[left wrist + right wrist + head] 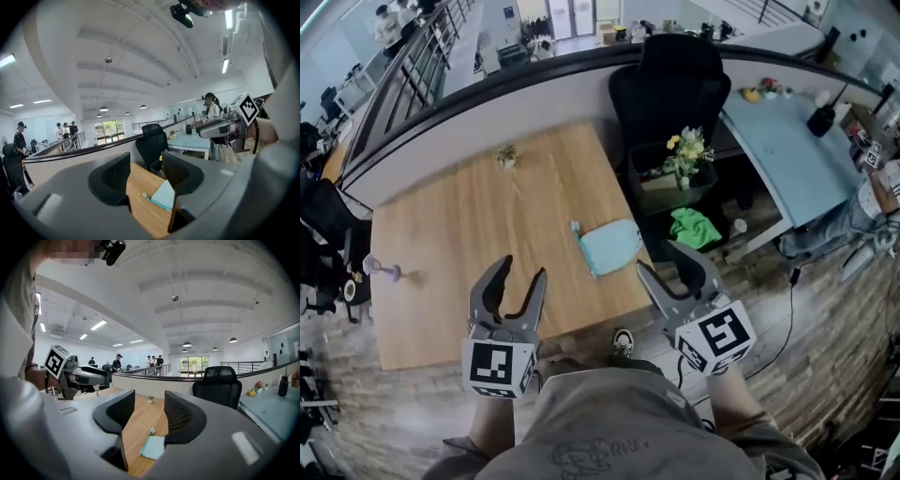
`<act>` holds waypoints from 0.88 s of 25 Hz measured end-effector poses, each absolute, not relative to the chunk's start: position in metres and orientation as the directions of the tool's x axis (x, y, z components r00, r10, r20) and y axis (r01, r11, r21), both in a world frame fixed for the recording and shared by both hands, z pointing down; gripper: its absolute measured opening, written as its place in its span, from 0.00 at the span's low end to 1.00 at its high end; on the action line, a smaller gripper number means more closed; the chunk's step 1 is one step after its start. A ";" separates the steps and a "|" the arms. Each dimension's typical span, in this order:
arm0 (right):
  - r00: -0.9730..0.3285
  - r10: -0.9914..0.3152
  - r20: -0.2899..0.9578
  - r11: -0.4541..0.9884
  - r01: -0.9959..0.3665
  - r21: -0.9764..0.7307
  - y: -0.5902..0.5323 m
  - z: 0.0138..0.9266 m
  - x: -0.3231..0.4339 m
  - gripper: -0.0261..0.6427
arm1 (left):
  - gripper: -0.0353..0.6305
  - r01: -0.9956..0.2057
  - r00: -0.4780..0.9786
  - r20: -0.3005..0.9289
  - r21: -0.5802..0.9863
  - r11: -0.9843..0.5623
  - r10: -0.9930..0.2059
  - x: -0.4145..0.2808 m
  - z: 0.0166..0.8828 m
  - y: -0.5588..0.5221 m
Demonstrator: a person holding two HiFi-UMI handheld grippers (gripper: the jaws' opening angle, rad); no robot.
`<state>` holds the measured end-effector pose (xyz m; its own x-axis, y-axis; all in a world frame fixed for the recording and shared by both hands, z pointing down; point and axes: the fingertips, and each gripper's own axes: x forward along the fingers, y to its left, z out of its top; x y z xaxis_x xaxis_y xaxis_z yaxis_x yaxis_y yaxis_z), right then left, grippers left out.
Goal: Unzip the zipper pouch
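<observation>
Both agape and empty, left tongs (523, 269) and right tongs (658, 257) hover near a flat teal pouch (612, 246).

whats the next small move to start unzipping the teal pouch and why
Probably lower the right gripper, which looks the nearer one, onto the zipper pouch to steady it. Both it and the left gripper are open, empty and held short of the pouch, which lies flat and untouched near the right-hand edge of the table.
</observation>
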<state>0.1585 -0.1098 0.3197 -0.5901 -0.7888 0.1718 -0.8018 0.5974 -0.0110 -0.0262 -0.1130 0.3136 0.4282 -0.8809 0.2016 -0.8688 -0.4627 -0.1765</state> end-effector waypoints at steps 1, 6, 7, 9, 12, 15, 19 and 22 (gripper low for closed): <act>-0.600 -0.781 0.173 0.608 -0.794 -0.012 -0.115 0.321 0.160 0.33 | 0.35 -0.876 0.414 0.204 -0.176 -0.450 -0.887 -0.025 0.314 -0.115; -0.637 -0.753 0.166 0.643 -0.766 -0.021 -0.131 0.323 0.162 0.33 | 0.35 -0.896 0.372 0.215 -0.172 -0.410 -0.903 -0.024 0.319 -0.122; -0.640 -0.751 0.166 0.646 -0.763 -0.022 -0.133 0.324 0.162 0.33 | 0.35 -0.897 0.369 0.216 -0.172 -0.407 -0.904 -0.024 0.320 -0.124; -0.644 -0.747 0.166 0.650 -0.760 -0.022 -0.138 0.324 0.160 0.33 | 0.35 -0.898 0.367 0.216 -0.172 -0.406 -0.905 -0.024 0.320 -0.128; -0.642 -0.747 0.174 0.648 -0.761 -0.022 -0.143 0.327 0.155 0.33 | 0.35 -0.895 0.377 0.217 -0.164 -0.414 -0.900 -0.027 0.321 -0.133; -0.634 -0.748 0.196 0.643 -0.766 -0.026 -0.147 0.334 0.147 0.33 | 0.35 -0.891 0.386 0.224 -0.160 -0.425 -0.895 -0.033 0.322 -0.138; -0.635 -0.747 0.194 0.639 -0.767 -0.050 -0.153 0.342 0.139 0.33 | 0.35 -0.884 0.402 0.241 -0.149 -0.443 -0.883 -0.040 0.329 -0.146; -0.644 -0.740 0.195 0.645 -0.761 -0.068 -0.156 0.350 0.129 0.33 | 0.35 -0.880 0.412 0.267 -0.132 -0.457 -0.871 -0.048 0.339 -0.152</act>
